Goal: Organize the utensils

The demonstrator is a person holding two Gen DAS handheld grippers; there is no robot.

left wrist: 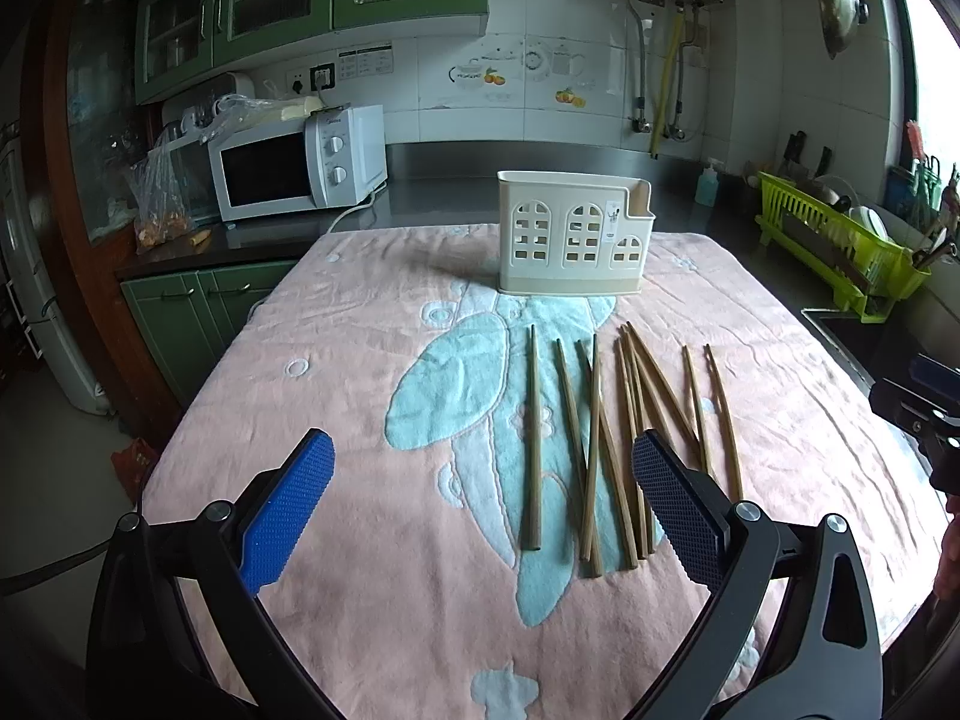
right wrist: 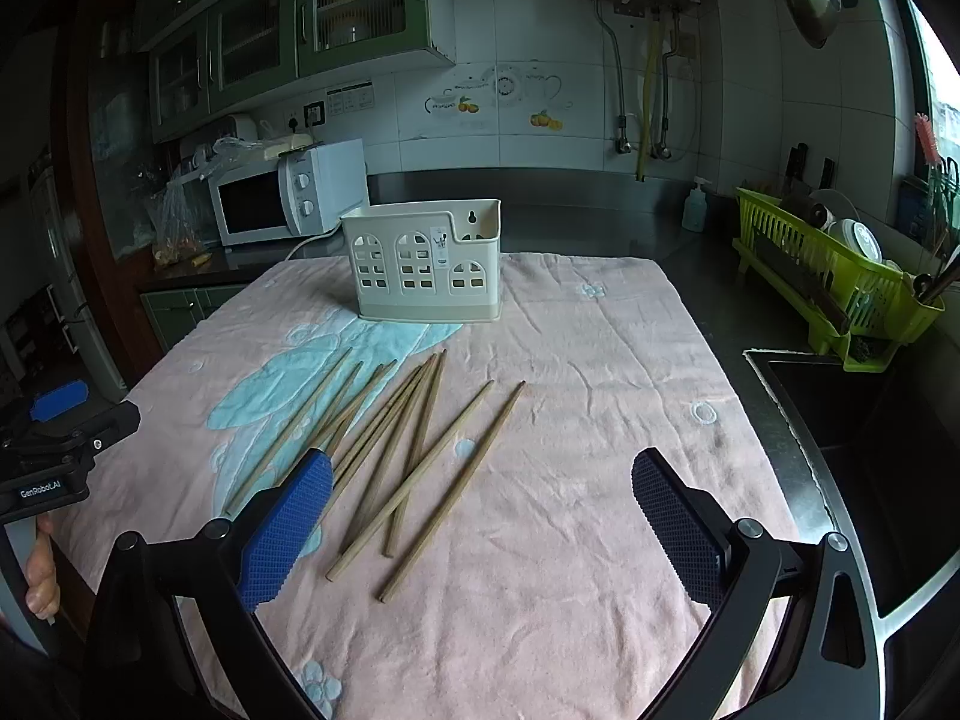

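A cream utensil holder [left wrist: 574, 232] is set upright on the far part of a pink towel [left wrist: 336, 360] that is spread over the counter; it is also seen from the right wrist view [right wrist: 423, 261]. Its front wall is pierced with arched window cut-outs, and a lower, notched section is formed at its right end. Nothing is seen rising above its rim, and its inside cannot be made out through the openings.

A loose group of wooden chopsticks [left wrist: 624, 438] is laid flat on the towel just in front of the holder, apart from it. Several are crossed over one another in the middle of the group, while one is laid alone on the left and two are laid side by side on the right. In the right wrist view the same chopsticks [right wrist: 414, 450] are fanned out with their narrow tips toward the holder.

The left gripper [left wrist: 483, 498] is held above the near end of the chopsticks with its blue pads spread wide and nothing between them. The right gripper [right wrist: 483, 510] is likewise held wide apart and unloaded, over the towel beside the rightmost sticks.

At the right edge of the counter a green dish rack [right wrist: 840, 282] is loaded with bowls and plates, and utensils are stood in its end cup. A white microwave [left wrist: 300, 165] is placed at the back left.
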